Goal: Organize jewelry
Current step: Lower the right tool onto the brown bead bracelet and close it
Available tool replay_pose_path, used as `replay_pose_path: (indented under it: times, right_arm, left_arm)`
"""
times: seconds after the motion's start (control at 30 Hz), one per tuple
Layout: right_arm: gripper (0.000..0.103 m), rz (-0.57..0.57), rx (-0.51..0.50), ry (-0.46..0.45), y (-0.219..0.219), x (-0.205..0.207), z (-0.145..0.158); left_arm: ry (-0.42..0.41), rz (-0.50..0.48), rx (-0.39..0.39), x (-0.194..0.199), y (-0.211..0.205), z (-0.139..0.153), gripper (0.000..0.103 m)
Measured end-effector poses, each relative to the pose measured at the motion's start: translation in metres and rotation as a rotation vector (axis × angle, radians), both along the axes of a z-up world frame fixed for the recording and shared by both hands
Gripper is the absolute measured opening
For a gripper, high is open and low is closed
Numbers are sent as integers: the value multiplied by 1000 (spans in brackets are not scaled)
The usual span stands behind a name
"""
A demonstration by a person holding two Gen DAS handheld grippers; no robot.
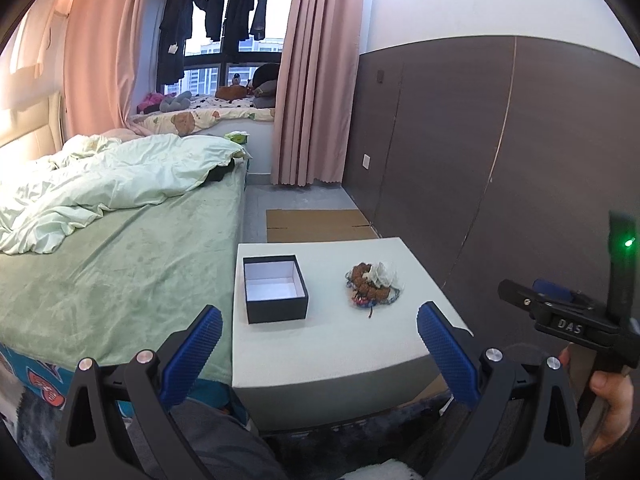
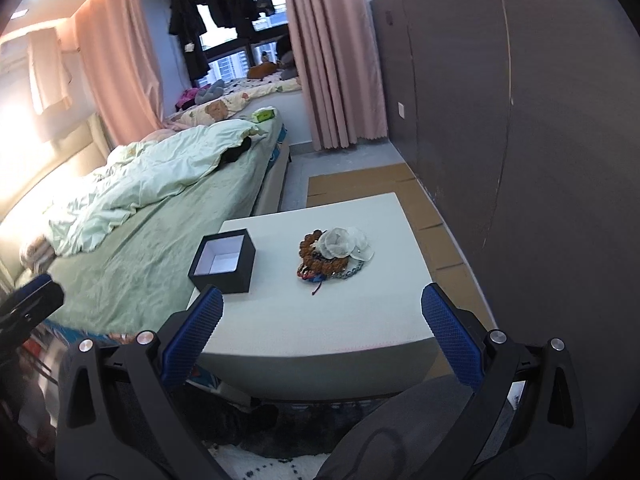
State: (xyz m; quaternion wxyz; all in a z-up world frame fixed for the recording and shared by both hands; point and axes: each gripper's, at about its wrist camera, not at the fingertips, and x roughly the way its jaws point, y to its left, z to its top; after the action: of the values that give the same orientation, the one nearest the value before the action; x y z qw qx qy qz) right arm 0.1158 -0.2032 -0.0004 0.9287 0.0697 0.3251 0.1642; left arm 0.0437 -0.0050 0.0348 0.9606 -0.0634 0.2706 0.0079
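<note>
A pile of jewelry (image 1: 373, 283) with brown bead bracelets, chains and clear pouches lies on the white table (image 1: 332, 340). An open black box (image 1: 275, 288) with a white inside stands empty to the left of the pile. Both also show in the right wrist view: the pile (image 2: 334, 254) and the box (image 2: 223, 266). My left gripper (image 1: 320, 332) is open and empty, short of the table's near edge. My right gripper (image 2: 322, 322) is open and empty over the near edge. The right gripper also shows at the far right of the left wrist view (image 1: 568, 316).
A bed (image 1: 120, 264) with a green sheet and rumpled quilt adjoins the table on the left. A dark panelled wall (image 1: 500, 160) runs along the right. Flat cardboard (image 1: 320, 224) lies on the floor behind the table. Pink curtains and a window are far back.
</note>
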Motion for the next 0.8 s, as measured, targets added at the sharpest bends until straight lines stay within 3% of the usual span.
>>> replay_pose_path:
  times: [0.27, 0.5, 0.63, 0.7, 0.8]
  right_arm:
    - [99, -13, 89, 95, -15, 58, -15]
    - [97, -28, 157, 198, -20, 119, -44]
    - [80, -18, 191, 293, -16, 156, -67]
    - [80, -11, 198, 349, -12, 177, -79]
    - [80, -5, 191, 395, -6, 199, -90]
  left_arm:
    - [33, -64, -22, 55, -3, 1, 93]
    - [149, -139, -95, 135, -6, -31, 71]
    - [206, -173, -117, 176, -8, -48, 65]
    - [252, -194, -141, 202, -9, -60, 55]
    - [302, -204, -160, 232, -10, -74, 53]
